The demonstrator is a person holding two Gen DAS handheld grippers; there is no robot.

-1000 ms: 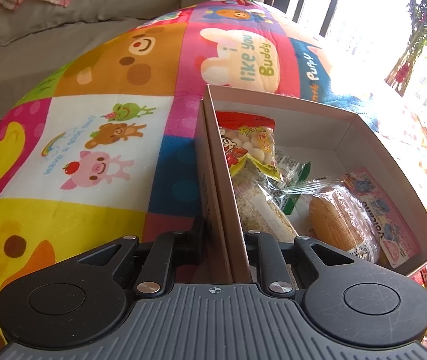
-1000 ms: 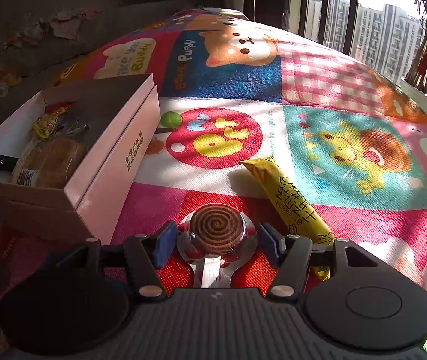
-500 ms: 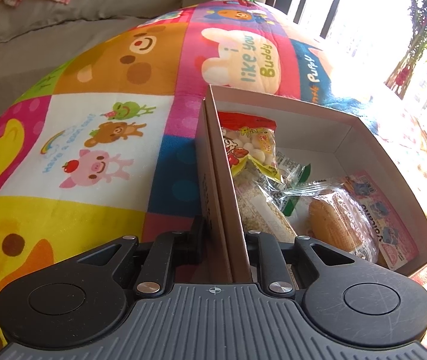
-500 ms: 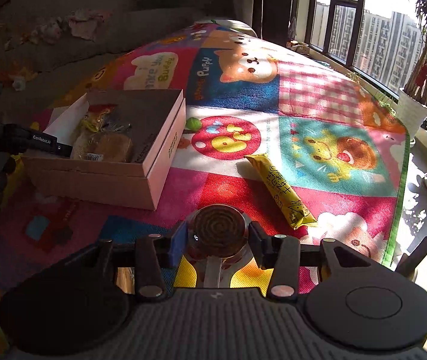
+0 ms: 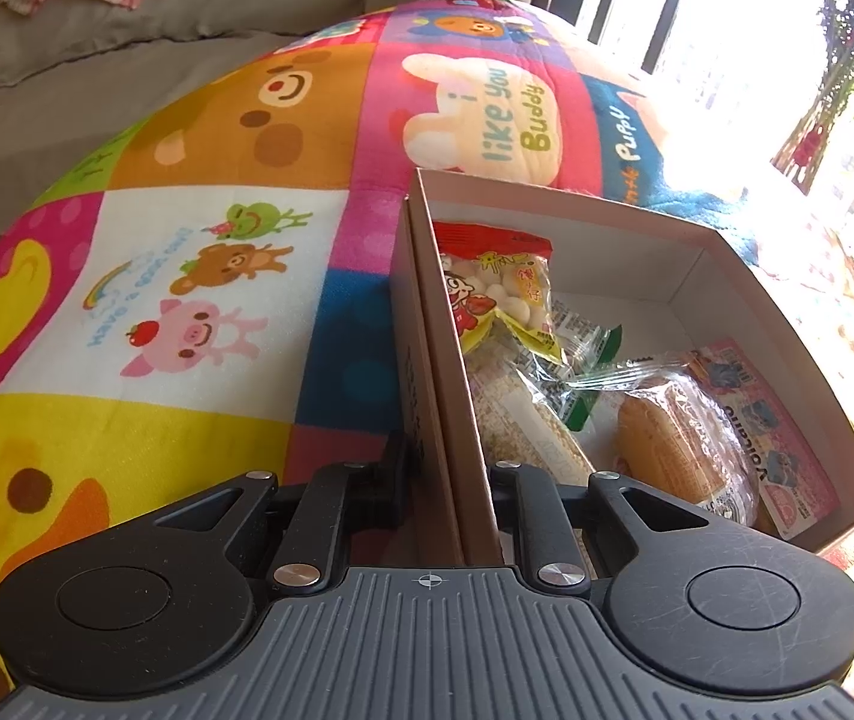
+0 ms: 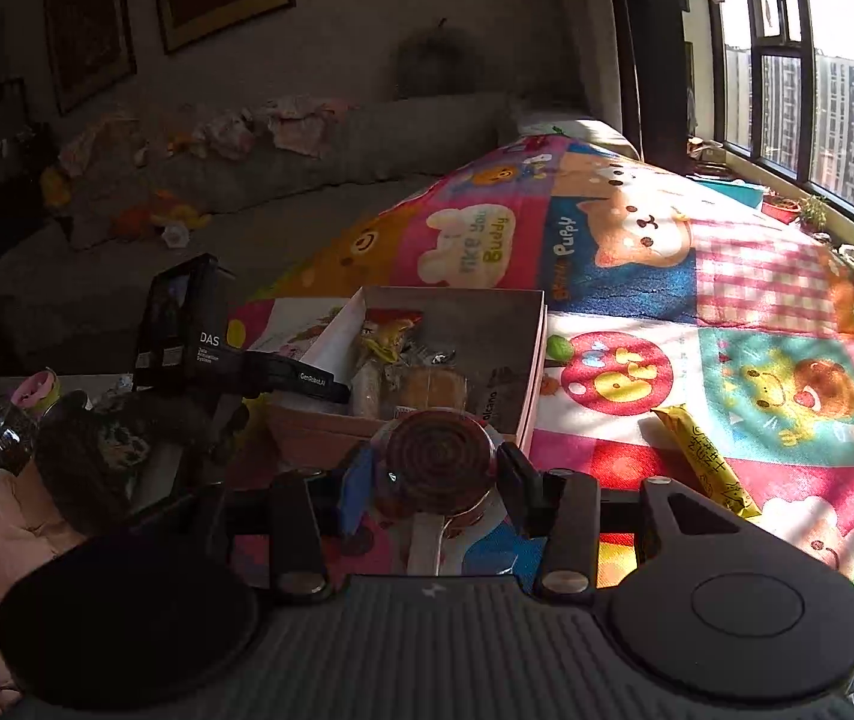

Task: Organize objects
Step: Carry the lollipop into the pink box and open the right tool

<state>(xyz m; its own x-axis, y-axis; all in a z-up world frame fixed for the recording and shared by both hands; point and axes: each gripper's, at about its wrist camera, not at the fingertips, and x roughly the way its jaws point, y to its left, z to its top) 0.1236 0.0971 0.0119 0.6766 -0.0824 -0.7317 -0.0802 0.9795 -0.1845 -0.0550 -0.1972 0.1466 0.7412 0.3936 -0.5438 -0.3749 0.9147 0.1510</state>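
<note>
Sunlit and bright with cartoon animals, the play mat (image 6: 727, 276) covers the floor beside a grey sofa (image 6: 319, 192), and everything in play lies on it.

Right gripper (image 6: 438, 471) first: its jaws are clamped on a round swirl lollipop (image 6: 436, 468), the white stick (image 6: 424, 546) running back toward the camera. The sweet hangs in the air, near the front edge of the cardboard box (image 6: 511, 330) but not yet over it. The left gripper (image 5: 448, 474) is pinched shut on the box's side wall, one finger outside and one inside, pinning the box to the mat.

The step in hand looks like the carry: one snack picked up and on its way to the box. The next move calls for bringing the lollipop over the open top, finding a gap among the packets, and only then loosening the jaws; the free floor seems to be along the far wall.

Counts: one box; one lollipop held; one yellow stick packet (image 6: 706, 462) on the mat, probably next. Inside the box I make out a red-and-yellow candy bag (image 5: 499, 294), a wrapped bun (image 5: 682, 450), a pale grain bar (image 5: 523, 420), a green-edged wrapper (image 5: 589, 354) and a flat pink packet (image 5: 763, 438), so about five, though overlap makes that uncertain.
</note>
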